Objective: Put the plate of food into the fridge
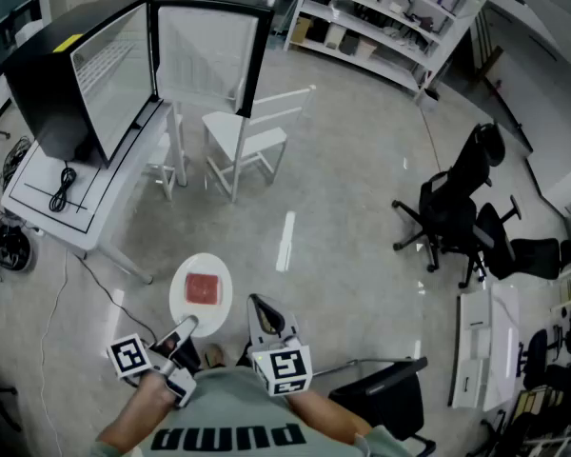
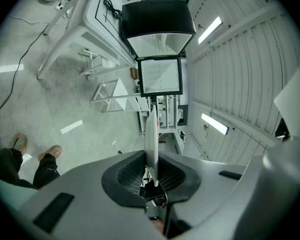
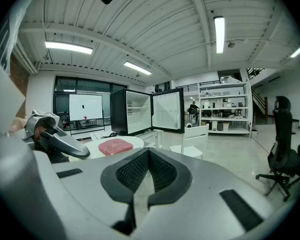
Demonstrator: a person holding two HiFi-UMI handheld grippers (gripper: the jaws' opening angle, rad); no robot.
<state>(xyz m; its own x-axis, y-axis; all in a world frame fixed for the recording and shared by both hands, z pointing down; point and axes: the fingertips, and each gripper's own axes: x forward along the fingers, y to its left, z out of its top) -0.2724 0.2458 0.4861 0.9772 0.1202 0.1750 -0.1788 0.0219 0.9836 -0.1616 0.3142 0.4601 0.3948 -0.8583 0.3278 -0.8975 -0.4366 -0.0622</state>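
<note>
A white plate [image 1: 201, 293] carrying a flat red slab of food [image 1: 203, 288] is held in the air above the grey floor [image 1: 343, 217], at the lower centre-left of the head view, well apart from the fridge [image 1: 95, 74]. The plate's near rim is gripped by the left gripper [image 1: 187, 328]. In the left gripper view the plate [image 2: 151, 129] is seen edge-on, with the left gripper's [image 2: 151, 170] dark fingers [image 2: 130, 171] clamped on it from both sides. The right gripper [image 1: 257, 305] is held just beside the plate at the lower centre. In the right gripper view its fingers [image 3: 132, 171] are seen together, with nothing between them. Past them, at the left of that view, the plate [image 3: 135, 141], the food [image 3: 115, 146] and the left gripper [image 3: 55, 139] are visible. The black fridge stands on a white desk [image 1: 76, 203] at the upper left of the head view, and its door [image 1: 205, 50] is swung open. A white chair [image 1: 252, 136] is placed just beside the desk, and black office chairs [image 1: 457, 208] are seen at the right.
</note>
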